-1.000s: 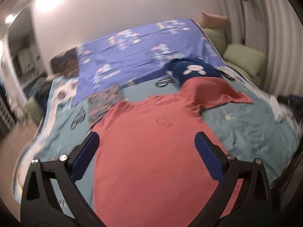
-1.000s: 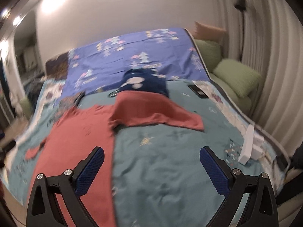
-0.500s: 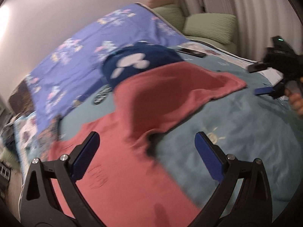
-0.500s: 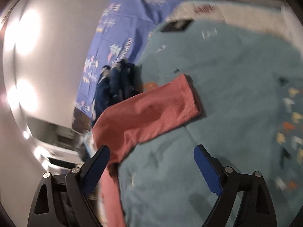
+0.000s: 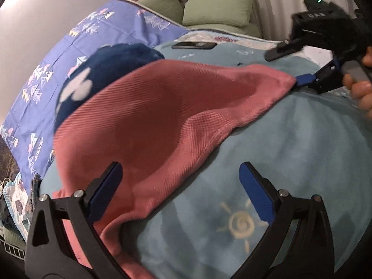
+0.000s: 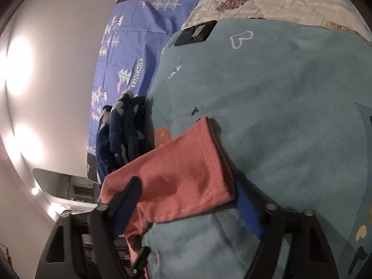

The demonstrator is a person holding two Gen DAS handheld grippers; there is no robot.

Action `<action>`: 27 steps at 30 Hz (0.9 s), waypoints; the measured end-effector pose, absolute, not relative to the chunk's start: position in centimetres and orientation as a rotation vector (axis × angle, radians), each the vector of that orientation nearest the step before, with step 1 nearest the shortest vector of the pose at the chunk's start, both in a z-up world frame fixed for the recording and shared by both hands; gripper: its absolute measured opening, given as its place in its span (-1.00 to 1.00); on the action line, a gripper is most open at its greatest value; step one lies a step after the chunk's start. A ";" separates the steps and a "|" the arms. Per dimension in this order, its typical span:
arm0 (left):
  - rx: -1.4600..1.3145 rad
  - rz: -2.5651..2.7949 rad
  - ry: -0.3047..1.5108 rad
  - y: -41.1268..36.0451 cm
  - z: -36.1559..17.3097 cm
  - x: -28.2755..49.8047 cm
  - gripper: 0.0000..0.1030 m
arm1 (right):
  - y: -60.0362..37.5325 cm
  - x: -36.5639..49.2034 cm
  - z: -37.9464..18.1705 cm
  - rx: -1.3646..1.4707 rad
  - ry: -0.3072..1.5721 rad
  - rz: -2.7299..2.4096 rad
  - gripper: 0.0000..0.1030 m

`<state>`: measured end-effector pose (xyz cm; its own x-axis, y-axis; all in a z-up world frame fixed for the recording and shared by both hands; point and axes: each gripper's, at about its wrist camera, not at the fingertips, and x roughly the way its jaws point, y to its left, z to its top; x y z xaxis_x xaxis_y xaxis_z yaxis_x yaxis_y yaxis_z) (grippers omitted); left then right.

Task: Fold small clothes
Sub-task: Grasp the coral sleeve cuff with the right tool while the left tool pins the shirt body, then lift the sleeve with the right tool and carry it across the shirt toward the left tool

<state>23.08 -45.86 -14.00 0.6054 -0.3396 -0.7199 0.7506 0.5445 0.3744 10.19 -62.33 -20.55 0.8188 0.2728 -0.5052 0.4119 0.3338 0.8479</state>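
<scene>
A salmon-pink shirt (image 5: 162, 121) lies spread on a teal blanket (image 5: 290, 151) that covers the bed, one sleeve stretched out to the right, its far side against a dark blue garment with white patches (image 5: 97, 79).

The left wrist view takes in the whole sleeve from the side. The left gripper (image 5: 179, 193) hangs low over the near edge of the shirt, its blue fingers (image 5: 104, 190) spread wide, nothing pinched between them; the left finger is above pink cloth, the right above bare blanket near a yellow sun print (image 5: 239, 223). At the far right of this view the right gripper (image 5: 304, 79) shows from outside, held in a hand (image 5: 362, 88), one blue finger just at the sleeve's end. Green pillows (image 5: 218, 7) sit at the far end of the bed.

The right wrist view gives what that angle hides: the sleeve cuff (image 6: 214, 162) lies between the right gripper's two fingers (image 6: 130, 200), one above the cloth and the other below its hemmed edge. The fingers are closing around the cuff but still stand apart. This view also shows a black phone (image 6: 195, 33) lying flat on the blanket's far edge and a purple sheet (image 6: 139, 46) printed with small trees, to the left.
</scene>
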 end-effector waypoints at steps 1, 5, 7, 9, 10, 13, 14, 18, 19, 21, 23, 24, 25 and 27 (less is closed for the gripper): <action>0.725 -0.701 0.650 -46.2 -14.4 23.4 0.89 | -62.4 10.4 -20.6 1.247 0.654 -0.106 0.06; 0.586 -0.761 0.749 -46.1 -14.5 24.7 0.31 | -62.3 10.8 -20.7 1.209 0.688 -0.118 -0.56; 0.522 -0.789 0.797 -46.1 -14.6 25.4 -0.08 | -62.2 11.0 -20.3 1.185 0.699 -0.128 -0.85; 0.490 -0.777 0.798 -46.0 -14.6 25.7 -0.40 | -61.9 11.1 -19.3 1.154 0.684 -0.129 -0.87; 0.465 -0.774 0.806 -45.9 -14.6 25.8 -0.71 | -61.6 11.1 -18.4 1.128 0.676 -0.132 -0.88; 0.360 -0.780 0.829 -44.9 -14.3 26.3 -0.83 | -60.6 11.5 -15.2 1.064 0.645 -0.120 -0.90; 0.321 -0.788 0.828 -44.4 -14.1 26.3 -0.83 | -60.4 11.6 -14.3 1.049 0.636 -0.119 -0.90; 0.165 -0.838 0.829 -42.2 -12.7 26.1 -0.84 | -58.9 12.5 -9.2 0.982 0.580 -0.087 -0.91; 0.132 -0.847 0.821 -41.5 -12.2 25.9 -0.84 | -58.3 12.8 -7.9 0.964 0.571 -0.074 -0.91; 0.081 -0.856 0.808 -40.6 -11.3 26.0 -0.84 | -56.8 13.7 -5.6 0.922 0.558 -0.046 -0.91; 0.023 -0.870 0.803 -39.4 -10.5 26.2 -0.84 | -55.0 14.6 -2.9 0.874 0.544 -0.011 -0.91; -0.005 -0.872 0.797 -38.8 -10.0 26.3 -0.84 | -53.7 15.3 -1.2 0.841 0.535 0.016 -0.91; -0.029 -0.871 0.787 -38.2 -9.6 26.3 -0.84 | -52.7 15.8 0.0 0.817 0.529 0.033 -0.91; -0.073 -0.867 0.770 -36.5 -8.5 26.2 -0.84 | -50.3 16.9 2.5 0.763 0.524 0.066 -0.91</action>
<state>26.16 -36.53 -8.51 0.4001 -0.7100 -0.5796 0.6595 0.6621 -0.3558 16.94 -50.32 2.46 0.8703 0.2430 -0.4285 0.1288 0.7274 0.6740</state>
